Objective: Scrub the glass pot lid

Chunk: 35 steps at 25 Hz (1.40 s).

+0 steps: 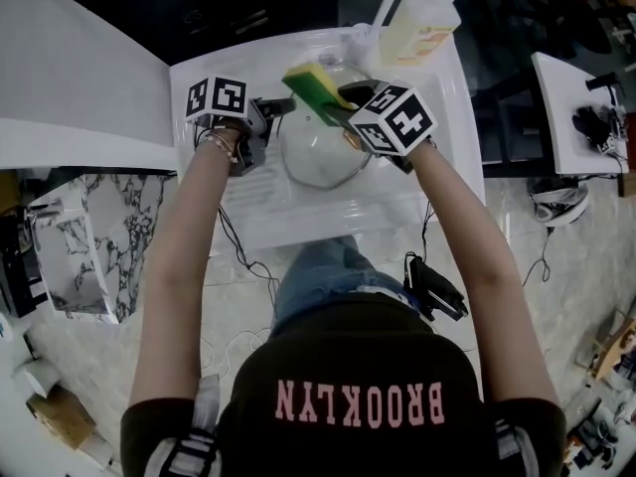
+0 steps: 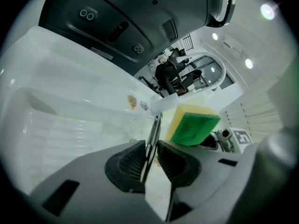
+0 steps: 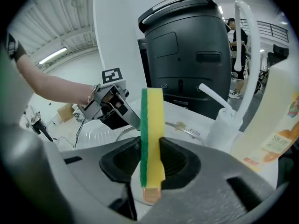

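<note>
Now — left gripper (image 2: 150, 160) nips glass pot lid (image 2: 153, 129) | right gripper (image 3: 150, 164) nips sponge (image 3: 152, 125)

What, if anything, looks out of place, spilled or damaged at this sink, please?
Nothing stands out. The left claw grips the glass pot lid by its rim over the sink, the right claw clamps the sponge, and the soap bottle stands upright. No spill or damage shows.

On your left gripper (image 2: 150, 164), matt black ribbed pads (image 2: 127, 164) clamp the round clear glass pot lid (image 1: 318, 155), smooth and glossy with a shiny metal rim; your right gripper (image 3: 150, 164) pinches a yellow foam sponge (image 3: 152, 125) with a rough green scouring face; the white sink (image 1: 328, 219) looks smooth, glossy.
</note>
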Tool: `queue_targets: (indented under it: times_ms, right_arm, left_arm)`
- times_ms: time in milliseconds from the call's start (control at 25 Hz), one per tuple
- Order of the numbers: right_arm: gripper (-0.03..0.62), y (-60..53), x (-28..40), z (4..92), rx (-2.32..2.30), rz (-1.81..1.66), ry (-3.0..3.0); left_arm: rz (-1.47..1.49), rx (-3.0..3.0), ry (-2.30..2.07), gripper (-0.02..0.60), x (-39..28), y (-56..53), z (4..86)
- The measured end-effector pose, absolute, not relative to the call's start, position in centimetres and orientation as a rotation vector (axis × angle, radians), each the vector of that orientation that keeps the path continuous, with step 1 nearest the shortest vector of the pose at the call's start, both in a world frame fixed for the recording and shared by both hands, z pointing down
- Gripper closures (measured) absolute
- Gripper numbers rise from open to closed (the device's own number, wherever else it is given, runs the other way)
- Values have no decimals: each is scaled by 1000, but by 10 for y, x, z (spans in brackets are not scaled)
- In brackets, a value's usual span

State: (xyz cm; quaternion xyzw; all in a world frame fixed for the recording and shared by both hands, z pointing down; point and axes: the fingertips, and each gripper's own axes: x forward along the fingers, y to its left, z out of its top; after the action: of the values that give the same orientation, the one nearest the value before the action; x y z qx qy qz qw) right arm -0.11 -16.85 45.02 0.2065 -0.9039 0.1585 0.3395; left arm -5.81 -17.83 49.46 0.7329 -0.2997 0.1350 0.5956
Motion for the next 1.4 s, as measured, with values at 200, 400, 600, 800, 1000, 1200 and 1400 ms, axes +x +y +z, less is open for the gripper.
queue_targets:
  times_ms: [200, 400, 600, 800, 1000, 1200, 1400]
  right_arm:
    - [491, -170, -11, 459, 463, 256, -2260]
    - [491, -175, -2, 465, 429, 304, -2247]
    - [490, -182, 19, 479, 440, 334, -2212]
    - [491, -184, 44, 494, 502, 408, -2200]
    - [491, -169, 73, 524, 576, 535, -2181]
    - [493, -147, 92, 551, 662, 723, -2162]
    - [493, -129, 105, 575, 716, 866, -2110]
  left_arm:
    - [374, 1736, -700, 512, -57, -178, 494]
    - [371, 1742, -686, 514, -57, -178, 495]
    - [371, 1741, -685, 512, -59, -178, 498]
    - [368, 1738, -680, 512, -59, -179, 499]
    - [362, 1729, -679, 512, -61, -180, 501]
    - [358, 1724, -677, 512, -63, -181, 504]
    - [351, 1721, -672, 512, -63, -181, 505]
